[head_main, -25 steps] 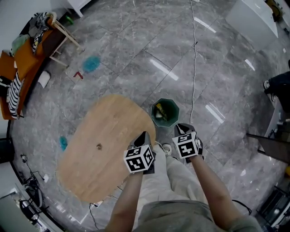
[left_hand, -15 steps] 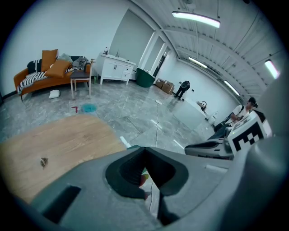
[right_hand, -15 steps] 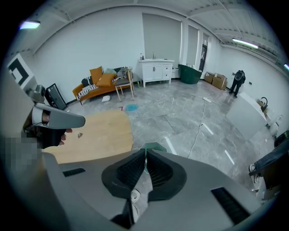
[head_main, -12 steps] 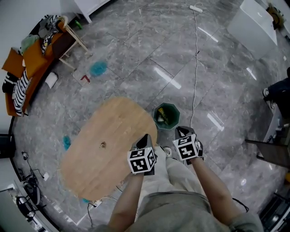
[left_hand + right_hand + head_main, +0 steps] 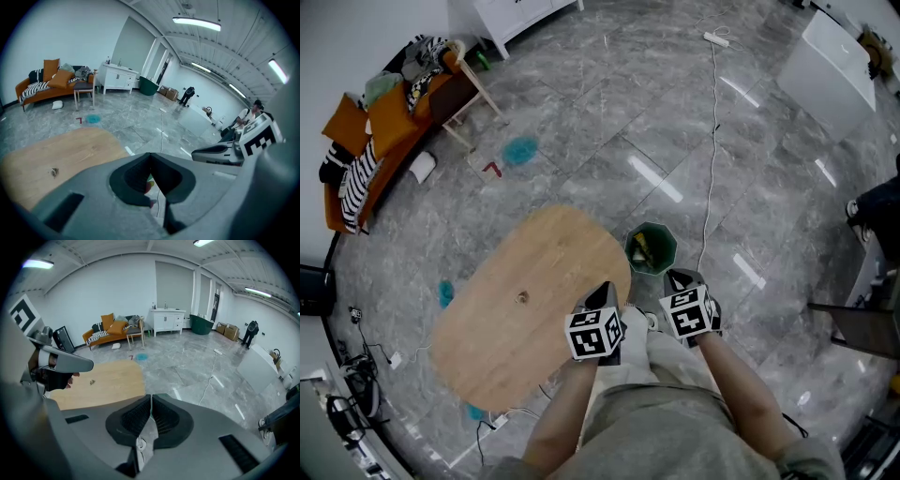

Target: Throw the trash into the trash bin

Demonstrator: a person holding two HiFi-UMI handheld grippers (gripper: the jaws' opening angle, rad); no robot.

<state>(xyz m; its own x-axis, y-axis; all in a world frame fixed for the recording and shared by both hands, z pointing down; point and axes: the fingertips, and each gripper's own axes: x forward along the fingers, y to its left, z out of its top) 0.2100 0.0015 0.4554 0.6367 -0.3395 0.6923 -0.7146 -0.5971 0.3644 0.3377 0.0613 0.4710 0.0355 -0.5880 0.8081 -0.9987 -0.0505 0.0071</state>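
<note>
Left gripper [image 5: 149, 156]: jaws shut tip to tip, nothing pinched; only floor and a glimpse of colour visible through the gap behind the pads. Right gripper [image 5: 151, 398]: jaws likewise closed. Pale bit [image 5: 140, 444] visible below its pads, impossible to tell whether caught there or just something beyond, so treated as no sure grip. Both held close to the body, near edge of the scene, left one over the table's [image 5: 506, 342] near right corner, right one over bare floor. Bin [image 5: 662, 246] on the floor just past the table's right end, just beyond the grippers, some trash [image 5: 638, 251] already lying inside. Small scrap [image 5: 522, 297] alone on the tabletop, left of the grippers and well apart from the bin; blue blobs [image 5: 522, 150] on the floor farther off to the left. Likely between throws, scrap probably next. For a clean pick: open the left jaws before going down, not on the way. Come in steeply from above, pads straddling the scrap, tips almost brushing the wood, since small and low and easy to push along instead of catching. Close fully, check for the scrap between the pads, then lift clear of the table edge. Carry right toward the bin, stop with the tips over the middle of the mouth rather than the rim, and let go low to avoid a light piece drifting out. Mind the cable [image 5: 710, 187] running across the floor beside the bin.
</note>
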